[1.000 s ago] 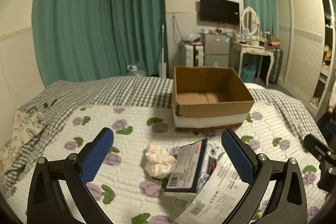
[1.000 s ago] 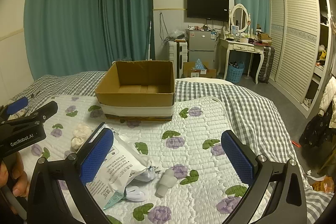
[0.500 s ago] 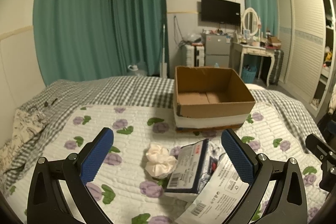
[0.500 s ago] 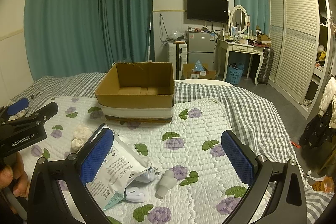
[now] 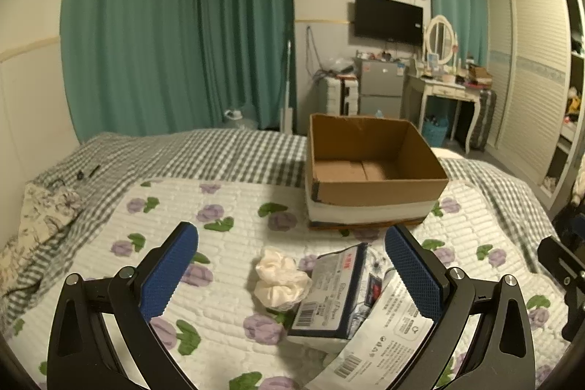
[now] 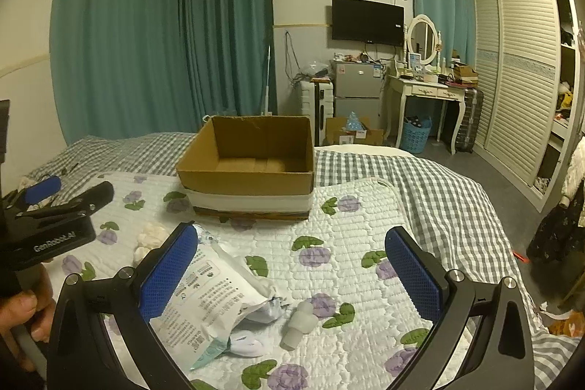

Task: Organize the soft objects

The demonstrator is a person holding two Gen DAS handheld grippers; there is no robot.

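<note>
**Here, the cream scrunchie lies dead ahead of the left tool**

Plainly, the relation that matters is seen in the left wrist view: the ruffled cream fabric scrunchie point(image 5: 279, 282) rests on the white quilted bedspread with purple flowers point(image 5: 219, 203), framed between the blue pads of the left tool point(image 5: 291, 275) and a little ahead of them, nearer the right pad than the left. The left tool is spread wide and nothing is held in it. The scrunchie is touched on its right side by a dark-edged flat packet with a barcode point(image 5: 332, 295), which leans over a white printed plastic bag point(image 5: 387, 324); its long axis runs roughly away from the camera.

The right tool point(image 6: 291, 275) is likewise spread and empty. From it, the same scrunchie point(image 6: 148, 236) is seen well off to the left, beyond the white bag point(image 6: 208, 302), so the left tool is judged the nearer one.

The open brown cardboard box point(image 5: 369, 170) stands empty further up the bed, ahead and slightly right of the scrunchie. A straight forward reach is judged sufficient, with the packet's edge as the likely snag.
</note>
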